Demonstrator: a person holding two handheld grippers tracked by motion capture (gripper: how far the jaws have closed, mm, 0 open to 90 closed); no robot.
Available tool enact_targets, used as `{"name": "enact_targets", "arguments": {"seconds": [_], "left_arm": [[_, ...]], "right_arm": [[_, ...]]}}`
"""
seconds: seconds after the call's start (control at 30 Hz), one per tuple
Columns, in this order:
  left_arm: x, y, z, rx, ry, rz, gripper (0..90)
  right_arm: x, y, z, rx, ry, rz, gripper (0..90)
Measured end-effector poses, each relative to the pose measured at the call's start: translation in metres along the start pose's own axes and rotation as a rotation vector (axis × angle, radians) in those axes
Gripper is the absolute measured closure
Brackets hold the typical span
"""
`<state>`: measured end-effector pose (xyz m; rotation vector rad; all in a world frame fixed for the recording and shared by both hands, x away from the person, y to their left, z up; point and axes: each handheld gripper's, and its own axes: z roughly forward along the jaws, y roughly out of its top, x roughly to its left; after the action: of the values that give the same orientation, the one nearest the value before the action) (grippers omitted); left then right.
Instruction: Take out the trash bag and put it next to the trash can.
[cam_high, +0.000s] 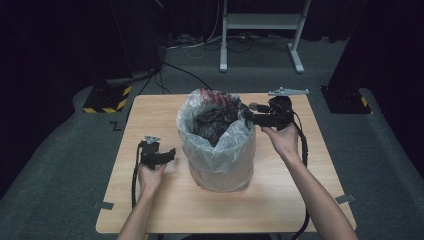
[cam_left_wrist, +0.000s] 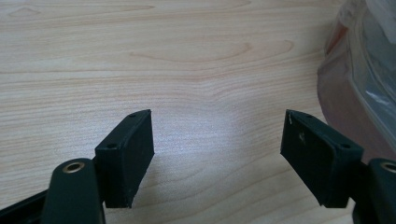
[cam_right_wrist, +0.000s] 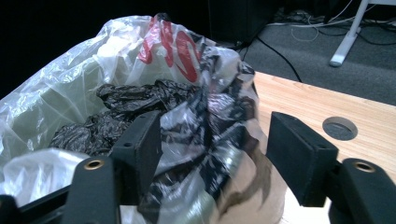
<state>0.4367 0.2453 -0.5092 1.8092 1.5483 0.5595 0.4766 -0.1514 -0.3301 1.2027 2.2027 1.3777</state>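
The table (cam_high: 165, 210) is pale wood, set on grey carpet, with a round grommet hole (cam_right_wrist: 340, 128) showing in the right gripper view near its far edge. At its middle stands a bin (cam_high: 220, 165) lined with a clear plastic bag (cam_high: 197, 132) whose mouth stands open and puffed above the rim; the bag carries red print (cam_right_wrist: 175, 46) on its far side, and crumpled black plastic (cam_high: 212, 122) lies heaped inside it. Beyond the table, on the floor, stand the feet of a white frame (cam_high: 260, 22) and some loose cables (cam_high: 190, 42); a block with yellow-and-black stripes (cam_high: 107, 97) sits off the table's far left corner. The right gripper (cam_high: 254, 115) is held up at the bag's right rim, level with its mouth, pointing leftward into it; its jaws stand apart, and in the right gripper view a fold of the clear bag lies between them, with the pads not pressing on it. The left gripper (cam_high: 172, 152) is held low over the table just left of the bin, pointing toward it; in the left gripper view its jaws are wide apart over bare wood with nothing between them, and the bin's wall shows at that view's right edge
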Motion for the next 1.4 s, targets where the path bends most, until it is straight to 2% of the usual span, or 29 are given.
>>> {"name": "enact_targets", "arguments": {"seconds": [0.13, 0.27, 0.37, 0.5, 0.53, 0.57, 0.6, 0.63, 0.67, 0.7, 0.73, 0.77, 0.9, 1.0, 1.07, 1.13, 1.33, 1.4], "left_arm": [[-0.002, 0.007, -0.004, -0.004, -0.017, 0.005, 23.9], [-0.005, 0.012, -0.010, -0.025, -0.033, 0.009, 24.1], [-0.006, 0.013, -0.012, -0.012, -0.038, 0.023, 23.7], [-0.006, 0.017, -0.016, -0.013, -0.047, 0.025, 23.3], [-0.007, 0.019, -0.019, -0.021, -0.055, 0.027, 23.2], [-0.007, 0.019, -0.019, -0.021, -0.055, 0.027, 23.0], [-0.007, 0.021, -0.021, -0.026, -0.066, 0.029, 22.5], [-0.007, 0.022, -0.024, -0.035, -0.076, 0.030, 22.5], [-0.008, 0.024, -0.026, -0.039, -0.082, 0.029, 22.5], [-0.008, 0.025, -0.028, -0.049, -0.088, 0.026, 22.5], [-0.008, 0.026, -0.031, -0.059, -0.094, 0.023, 22.9], [-0.007, 0.028, -0.036, -0.063, -0.107, 0.017, 22.9], [-0.006, 0.032, -0.044, -0.071, -0.125, 0.008, 22.3], [-0.007, 0.040, -0.053, -0.087, -0.143, 0.021, 22.1], [-0.007, 0.047, -0.060, -0.104, -0.183, 0.002, 21.9], [-0.006, 0.050, -0.062, -0.107, -0.196, -0.003, 21.3], [-0.006, 0.061, -0.077, -0.142, -0.211, 0.010, 21.1], [-0.007, 0.065, -0.081, -0.151, -0.227, 0.005, 21.1]], "right_arm": [[0.009, 0.008, 0.010, 0.032, -0.023, -0.033, 32.3], [0.011, 0.010, 0.017, 0.056, -0.027, -0.033, 33.3], [0.013, 0.011, 0.021, 0.068, -0.035, -0.038, 36.9], [0.014, 0.011, 0.024, 0.082, -0.047, -0.052, 51.1], [0.014, 0.011, 0.026, 0.091, -0.046, -0.055, 60.5], [0.014, 0.011, 0.026, 0.091, -0.046, -0.055, 60.5], [0.013, 0.011, 0.028, 0.101, -0.035, -0.053, 69.3], [0.013, 0.011, 0.028, 0.101, -0.035, -0.053, 69.3], [0.011, 0.011, 0.029, 0.107, -0.026, -0.048, 77.4], [0.011, 0.011, 0.029, 0.107, -0.026, -0.048, 77.4], [0.010, 0.011, 0.028, 0.108, -0.017, -0.049, 84.9], [0.009, 0.011, 0.028, 0.107, -0.011, -0.053, 87.2], [0.008, 0.010, 0.027, 0.116, 0.001, -0.057, 89.6], [0.008, 0.010, 0.028, 0.115, 0.008, -0.060, 89.8], [0.008, 0.010, 0.028, 0.112, 0.009, -0.059, 89.8], [0.009, 0.011, 0.027, 0.111, 0.010, -0.058, 89.8], [0.009, 0.011, 0.026, 0.112, 0.004, -0.066, 89.7], [0.009, 0.011, 0.026, 0.111, 0.003, -0.067, 89.8]]}}
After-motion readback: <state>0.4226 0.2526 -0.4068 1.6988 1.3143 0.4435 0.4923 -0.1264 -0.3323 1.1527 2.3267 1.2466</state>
